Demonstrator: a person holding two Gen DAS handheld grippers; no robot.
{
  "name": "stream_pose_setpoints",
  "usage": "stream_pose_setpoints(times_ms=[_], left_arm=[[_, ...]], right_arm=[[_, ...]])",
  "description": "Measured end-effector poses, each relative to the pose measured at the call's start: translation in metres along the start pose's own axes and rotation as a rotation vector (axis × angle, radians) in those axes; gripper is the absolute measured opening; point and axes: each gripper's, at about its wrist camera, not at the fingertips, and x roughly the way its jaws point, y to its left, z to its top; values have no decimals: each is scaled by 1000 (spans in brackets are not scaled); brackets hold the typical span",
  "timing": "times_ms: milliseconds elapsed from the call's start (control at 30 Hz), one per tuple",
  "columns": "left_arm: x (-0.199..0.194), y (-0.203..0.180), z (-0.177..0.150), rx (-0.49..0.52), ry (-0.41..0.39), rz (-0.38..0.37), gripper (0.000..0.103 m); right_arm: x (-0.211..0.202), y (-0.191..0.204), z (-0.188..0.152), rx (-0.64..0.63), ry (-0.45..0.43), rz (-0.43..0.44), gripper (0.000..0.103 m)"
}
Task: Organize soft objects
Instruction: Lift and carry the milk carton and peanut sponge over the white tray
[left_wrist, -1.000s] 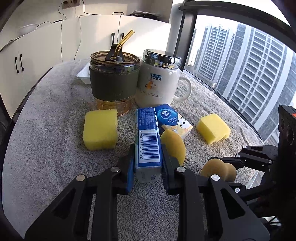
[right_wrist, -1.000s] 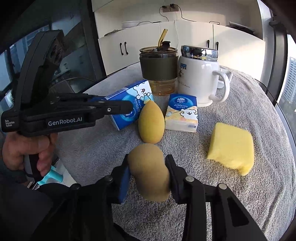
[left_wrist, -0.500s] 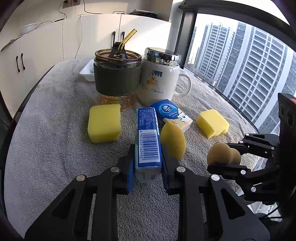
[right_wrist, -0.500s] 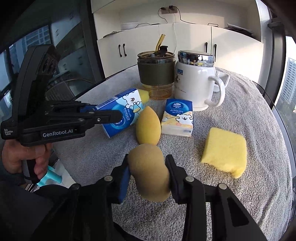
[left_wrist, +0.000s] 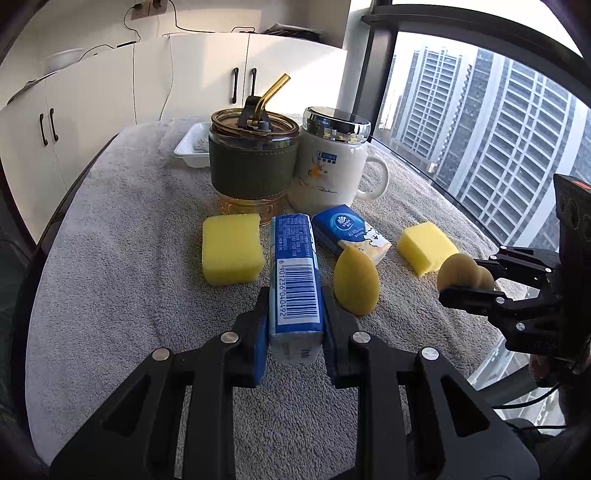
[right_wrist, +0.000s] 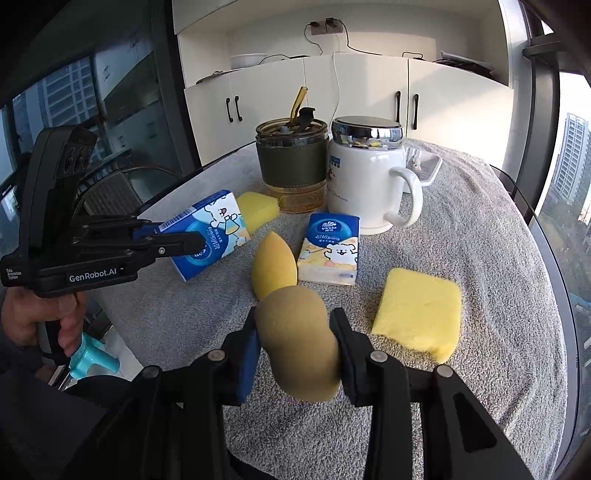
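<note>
My left gripper (left_wrist: 293, 295) is shut on a blue tissue pack (left_wrist: 295, 273) with a barcode, held just above the grey towel (left_wrist: 110, 295). The right wrist view shows that same pack (right_wrist: 214, 229) in the left gripper (right_wrist: 177, 240). My right gripper (right_wrist: 295, 321) is shut on a tan gourd-shaped sponge (right_wrist: 295, 339), lifted off the towel. In the left wrist view that sponge (left_wrist: 461, 271) and right gripper (left_wrist: 465, 284) are at the right. On the towel lie a yellow teardrop sponge (left_wrist: 356, 280), a second tissue pack (left_wrist: 349, 232) and two yellow sponge blocks (left_wrist: 231, 249) (left_wrist: 424, 245).
A glass tumbler (left_wrist: 253, 162) with a green sleeve and straw stands beside a white lidded mug (left_wrist: 328, 166) at the back of the towel. A white tray (left_wrist: 192, 146) sits behind them. The round table's edge (left_wrist: 461, 214) runs along a window on the right.
The right gripper has risen with the tan sponge and drawn back a little from the table. The left gripper and its tissue pack have hardly moved.
</note>
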Motion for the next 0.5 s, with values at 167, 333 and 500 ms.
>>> stream_pose_setpoints(times_ms=[167, 333, 500], left_arm=[[-13, 17, 15, -5, -19, 26, 23], [-23, 40, 34, 3, -44, 65, 22], [-23, 68, 68, 20, -68, 99, 22]], right_arm=[[-12, -22, 15, 16, -15, -29, 39], [-25, -50, 40, 7, -39, -87, 39], [-29, -82, 77, -18, -63, -132, 40]])
